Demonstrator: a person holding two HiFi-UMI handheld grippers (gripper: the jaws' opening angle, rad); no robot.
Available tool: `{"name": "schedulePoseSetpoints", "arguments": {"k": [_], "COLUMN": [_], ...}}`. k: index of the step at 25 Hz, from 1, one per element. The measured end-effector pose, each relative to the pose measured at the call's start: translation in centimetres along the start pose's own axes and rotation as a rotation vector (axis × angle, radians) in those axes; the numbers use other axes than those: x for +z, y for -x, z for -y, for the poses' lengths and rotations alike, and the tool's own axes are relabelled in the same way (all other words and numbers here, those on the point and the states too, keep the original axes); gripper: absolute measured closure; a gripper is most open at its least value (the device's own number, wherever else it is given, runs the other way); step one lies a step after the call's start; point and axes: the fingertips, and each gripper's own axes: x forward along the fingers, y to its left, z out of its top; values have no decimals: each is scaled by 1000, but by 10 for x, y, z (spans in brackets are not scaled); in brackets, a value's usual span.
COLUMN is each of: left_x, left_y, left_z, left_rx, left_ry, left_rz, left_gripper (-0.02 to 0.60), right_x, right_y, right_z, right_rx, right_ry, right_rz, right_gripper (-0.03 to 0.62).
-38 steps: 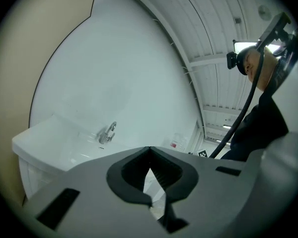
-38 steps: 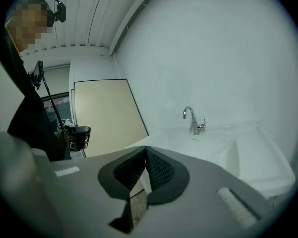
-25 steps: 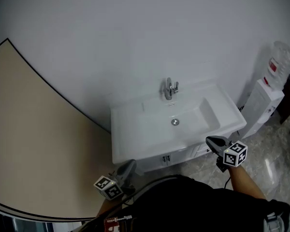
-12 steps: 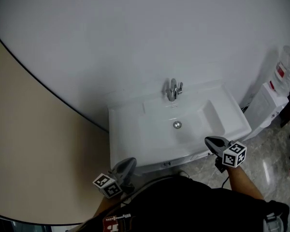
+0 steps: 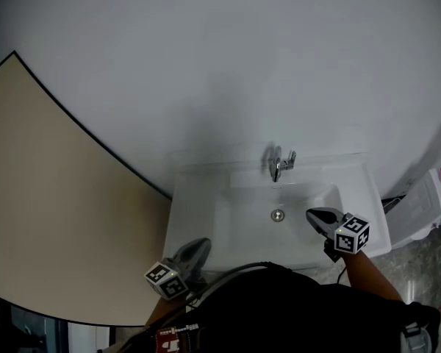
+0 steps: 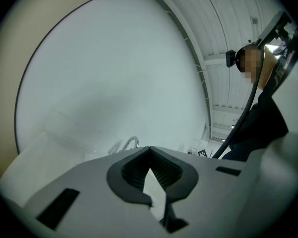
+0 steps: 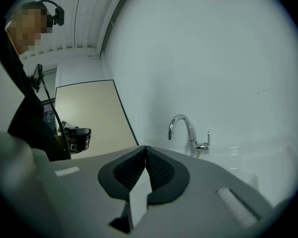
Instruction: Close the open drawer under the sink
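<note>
The white sink (image 5: 206, 219) with its chrome faucet (image 5: 281, 164) fills the middle of the head view. The cabinet and drawer below it are hidden under the basin's front edge and my dark torso. My right gripper (image 5: 314, 214) is shut and empty, its tip over the basin's right side near the drain (image 5: 278, 215). My left gripper (image 5: 198, 245), also shut and empty, hangs at the sink's front left corner. The right gripper view shows the jaws (image 7: 145, 148) closed in front of the faucet (image 7: 186, 130). The left gripper view shows closed jaws (image 6: 149, 150) facing the white wall.
A beige panel (image 5: 51, 219) with a dark edge covers the wall at the left. A white water dispenser (image 5: 435, 197) stands right of the sink on grey stone floor (image 5: 426, 267). The left gripper (image 7: 78, 138) also shows in the right gripper view.
The head view has come closer to the sink, and the cabinet front has dropped out of sight. Both grippers moved forward, the right one now over the basin.
</note>
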Motion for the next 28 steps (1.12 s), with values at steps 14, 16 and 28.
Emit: {"name": "schedulePoseSetpoints", "arguments": {"k": [14,16,28], "left_x": [14,27,59], "left_y": [-23,-25,-16], "left_z": [-34,-44,-131], "left_rx": [49,13,-244], "left_ry": [7,21,63], "left_rz": [10,13,-70], "left_gripper": [581,581,581], "right_x": [4,9,14], "right_y": [-56,-65,-110], "right_z": [40,35,-11], "right_rx": [62,29,-218], "right_ry": [-34,-31,-39], "right_rz": [-33,-29,-13], "right_gripper": [592,592,591]}}
